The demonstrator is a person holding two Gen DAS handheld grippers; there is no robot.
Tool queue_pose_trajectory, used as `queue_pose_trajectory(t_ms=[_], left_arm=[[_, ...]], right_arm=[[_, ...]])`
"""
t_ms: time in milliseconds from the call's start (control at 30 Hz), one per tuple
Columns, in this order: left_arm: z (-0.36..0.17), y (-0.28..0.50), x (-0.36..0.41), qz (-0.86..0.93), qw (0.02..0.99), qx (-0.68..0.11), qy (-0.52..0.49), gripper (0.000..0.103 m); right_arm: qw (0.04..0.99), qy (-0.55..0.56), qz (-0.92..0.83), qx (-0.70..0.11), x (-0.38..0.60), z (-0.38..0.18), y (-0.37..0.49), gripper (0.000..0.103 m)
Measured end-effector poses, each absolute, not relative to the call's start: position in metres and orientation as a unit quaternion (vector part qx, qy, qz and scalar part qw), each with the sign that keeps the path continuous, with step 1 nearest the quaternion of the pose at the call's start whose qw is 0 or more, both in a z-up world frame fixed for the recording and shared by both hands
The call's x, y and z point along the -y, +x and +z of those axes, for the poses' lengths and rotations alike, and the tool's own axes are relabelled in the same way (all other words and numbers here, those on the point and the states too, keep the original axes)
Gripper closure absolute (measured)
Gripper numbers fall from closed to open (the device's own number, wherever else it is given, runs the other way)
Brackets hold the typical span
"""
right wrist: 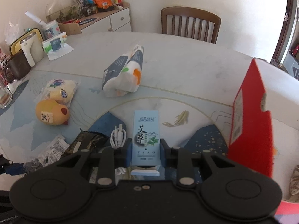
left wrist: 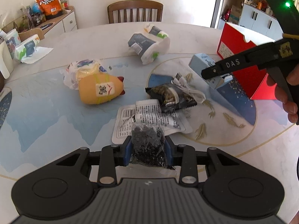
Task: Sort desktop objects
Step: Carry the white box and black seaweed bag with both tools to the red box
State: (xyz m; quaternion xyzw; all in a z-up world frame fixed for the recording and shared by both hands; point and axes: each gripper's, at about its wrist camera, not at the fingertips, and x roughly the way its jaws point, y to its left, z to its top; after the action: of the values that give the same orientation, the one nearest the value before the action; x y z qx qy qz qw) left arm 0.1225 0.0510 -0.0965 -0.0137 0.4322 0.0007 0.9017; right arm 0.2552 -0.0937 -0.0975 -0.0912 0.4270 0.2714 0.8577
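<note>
My left gripper [left wrist: 148,149] is shut on a clear packet of black bits [left wrist: 147,145], which lies over a white printed sachet [left wrist: 145,119]. My right gripper [right wrist: 145,149] is shut on a pale blue carton with a leaf print [right wrist: 146,132]; the left wrist view shows the same carton [left wrist: 203,63] under the right gripper [left wrist: 217,74], with a person's hand [left wrist: 287,100] behind it. A black snack pack [left wrist: 171,96] and a coiled white cable [left wrist: 188,87] lie between the two. Further left sit a yellow plush toy [left wrist: 99,89] and a bagged bun [left wrist: 82,69].
A tall red box [left wrist: 243,56] stands at the right, close beside the carton. A tissue pack [left wrist: 147,44] lies mid-table, another tissue pack [left wrist: 26,48] at the far left with a white jug [right wrist: 31,50]. A wooden chair [left wrist: 134,12] stands behind the table.
</note>
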Motion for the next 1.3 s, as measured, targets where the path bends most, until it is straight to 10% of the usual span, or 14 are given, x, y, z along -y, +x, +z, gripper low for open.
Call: queue_pose_trajectory(t_ms=[1300], left_arm=[[0.014, 0.180, 0.045, -0.118, 0.928, -0.354, 0.014, 0.069]], right_arm=[[0.896, -0.013, 0.223, -0.383, 0.201, 0.004, 0.207, 0.075]])
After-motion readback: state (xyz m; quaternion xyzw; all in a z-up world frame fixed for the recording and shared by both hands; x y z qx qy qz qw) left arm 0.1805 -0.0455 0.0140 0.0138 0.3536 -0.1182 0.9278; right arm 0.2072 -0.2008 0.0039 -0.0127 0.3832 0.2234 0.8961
